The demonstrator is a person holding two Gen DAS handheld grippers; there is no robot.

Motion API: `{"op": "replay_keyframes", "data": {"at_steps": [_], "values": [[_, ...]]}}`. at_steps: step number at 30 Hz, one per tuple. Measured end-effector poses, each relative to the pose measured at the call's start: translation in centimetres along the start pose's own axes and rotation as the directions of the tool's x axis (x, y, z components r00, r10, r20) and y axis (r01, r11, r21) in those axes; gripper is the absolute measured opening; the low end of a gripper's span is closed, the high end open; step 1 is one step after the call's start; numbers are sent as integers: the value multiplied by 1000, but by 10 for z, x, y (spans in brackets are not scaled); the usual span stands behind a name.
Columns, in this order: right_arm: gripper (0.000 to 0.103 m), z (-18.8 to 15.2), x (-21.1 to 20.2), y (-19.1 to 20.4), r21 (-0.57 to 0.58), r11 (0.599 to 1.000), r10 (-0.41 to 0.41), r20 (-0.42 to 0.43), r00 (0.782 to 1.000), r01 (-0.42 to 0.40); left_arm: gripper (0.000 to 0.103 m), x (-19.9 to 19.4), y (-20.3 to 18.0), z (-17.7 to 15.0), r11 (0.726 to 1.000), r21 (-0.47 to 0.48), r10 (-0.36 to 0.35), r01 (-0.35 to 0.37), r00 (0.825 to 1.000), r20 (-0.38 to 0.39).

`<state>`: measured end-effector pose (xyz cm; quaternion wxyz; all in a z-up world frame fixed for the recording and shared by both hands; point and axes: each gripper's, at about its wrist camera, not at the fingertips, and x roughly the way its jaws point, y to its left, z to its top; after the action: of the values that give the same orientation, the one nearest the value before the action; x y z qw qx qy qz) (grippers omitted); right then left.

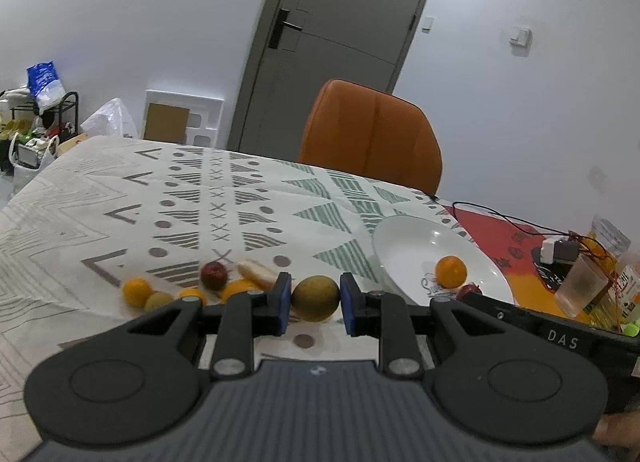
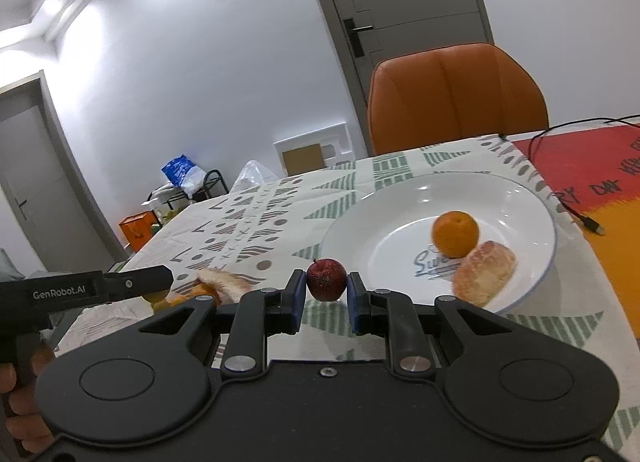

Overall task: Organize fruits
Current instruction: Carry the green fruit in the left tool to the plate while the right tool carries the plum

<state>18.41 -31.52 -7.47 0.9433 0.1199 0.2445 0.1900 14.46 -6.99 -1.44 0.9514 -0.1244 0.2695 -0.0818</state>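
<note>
My left gripper (image 1: 315, 300) is shut on a round green-brown fruit (image 1: 315, 298), held above the patterned tablecloth. My right gripper (image 2: 327, 286) is shut on a small dark red apple (image 2: 326, 279) at the near left rim of the white plate (image 2: 400, 205). On the plate lie an orange (image 2: 456, 233) and a pale peeled fruit (image 2: 485, 272). Left of the plate a loose group stays on the cloth: oranges (image 1: 136, 291), a green fruit (image 1: 158, 300), a dark red fruit (image 1: 214, 274) and a pale peeled piece (image 1: 258, 272). The left wrist view shows the plate (image 1: 404, 246) to the right, with the right gripper's arm over its near rim.
An orange chair (image 1: 370, 133) stands behind the table's far edge. At the right are a red and orange mat (image 2: 592, 177) with a black cable (image 2: 576, 209), a clear cup (image 1: 580, 286) and small bottles. A person's hand (image 2: 20, 394) holds the left gripper's handle.
</note>
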Motion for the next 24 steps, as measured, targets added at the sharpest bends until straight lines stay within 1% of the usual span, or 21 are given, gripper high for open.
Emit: {"op": "replay_keyframes", "data": {"at_steps": [11, 12, 13, 14, 19, 24], "values": [[21, -3, 2, -34, 57, 998, -22, -4, 1000, 23, 24, 25, -30, 0, 999, 44, -20, 21, 999, -28], [22, -3, 3, -36, 61, 998, -20, -9, 1000, 20, 24, 27, -33, 0, 999, 48, -22, 24, 999, -31], [26, -4, 4, -38, 64, 998, -17, -9, 1000, 18, 24, 30, -35, 0, 998, 51, -24, 26, 999, -35], [28, -4, 4, -40, 67, 997, -22, -6, 1000, 22, 24, 33, -39, 1, 998, 56, -27, 29, 999, -38], [28, -4, -2, -49, 73, 997, -29, 10, 1000, 28, 24, 44, -53, 3, 996, 83, -35, 39, 998, -47], [28, -2, -8, -65, 104, 994, -41, 25, 999, 38, 24, 56, -68, 6, 993, 107, -47, 52, 997, -53]]}}
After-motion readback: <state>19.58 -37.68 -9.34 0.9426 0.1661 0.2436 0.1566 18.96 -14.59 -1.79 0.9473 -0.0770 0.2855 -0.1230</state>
